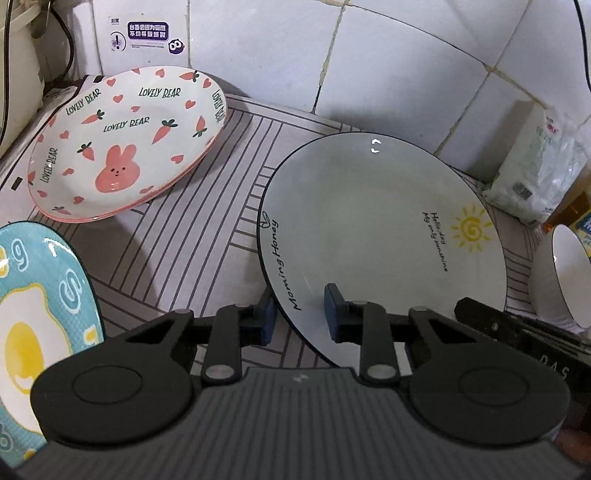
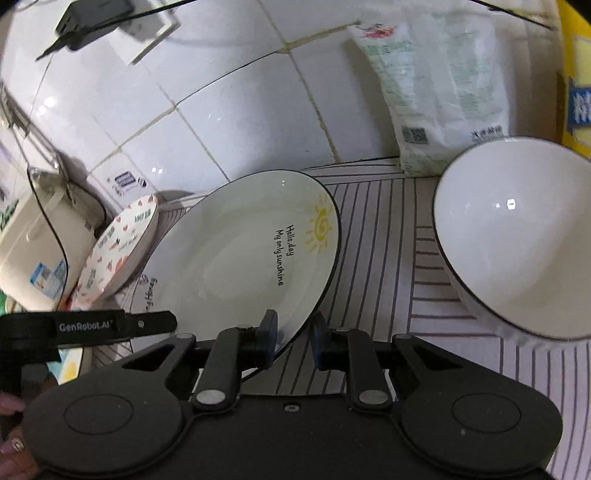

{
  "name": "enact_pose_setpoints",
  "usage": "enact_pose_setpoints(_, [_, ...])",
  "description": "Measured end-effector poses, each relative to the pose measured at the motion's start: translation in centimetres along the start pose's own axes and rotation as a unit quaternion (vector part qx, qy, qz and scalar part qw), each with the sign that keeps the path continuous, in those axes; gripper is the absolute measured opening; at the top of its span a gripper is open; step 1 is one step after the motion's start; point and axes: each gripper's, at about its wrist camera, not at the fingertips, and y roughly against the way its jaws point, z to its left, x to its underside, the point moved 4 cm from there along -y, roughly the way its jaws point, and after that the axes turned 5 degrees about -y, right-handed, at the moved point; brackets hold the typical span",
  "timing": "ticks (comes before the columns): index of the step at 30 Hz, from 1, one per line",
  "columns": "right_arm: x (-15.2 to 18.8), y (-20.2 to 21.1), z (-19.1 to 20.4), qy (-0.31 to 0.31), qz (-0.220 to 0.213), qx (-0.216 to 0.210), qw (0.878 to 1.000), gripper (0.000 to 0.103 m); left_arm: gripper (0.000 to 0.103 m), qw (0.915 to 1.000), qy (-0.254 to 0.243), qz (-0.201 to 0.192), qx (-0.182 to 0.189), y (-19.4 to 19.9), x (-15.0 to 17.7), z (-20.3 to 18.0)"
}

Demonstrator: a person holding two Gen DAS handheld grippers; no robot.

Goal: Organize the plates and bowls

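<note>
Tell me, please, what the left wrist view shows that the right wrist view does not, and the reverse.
Only the left wrist view shows the blue egg plate clearly. Only the right wrist view shows the wall charger and the whole white bowl. Both show the sun plate, with the left gripper and right gripper each straddling its rim, the bunny plate, the striped mat and the white bag.

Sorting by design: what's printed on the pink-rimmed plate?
Pink rabbit, carrots and hearts on the plate; clearest from the left wrist.
</note>
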Motion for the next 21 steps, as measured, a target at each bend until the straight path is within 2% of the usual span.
enact_pose_setpoints(8, [0.6,1.5,0.9,0.006,0.003,-0.005,1.000,0.024,0.025,0.9998,-0.014,0.014,0.003,2.4,1.6,-0.4])
enact_pose_setpoints(21, [7.0,7.2,3.1,0.001,-0.019,0.001,1.000,0.024,0.025,0.9980,-0.062,0.011,0.000,9.4,7.3,0.7])
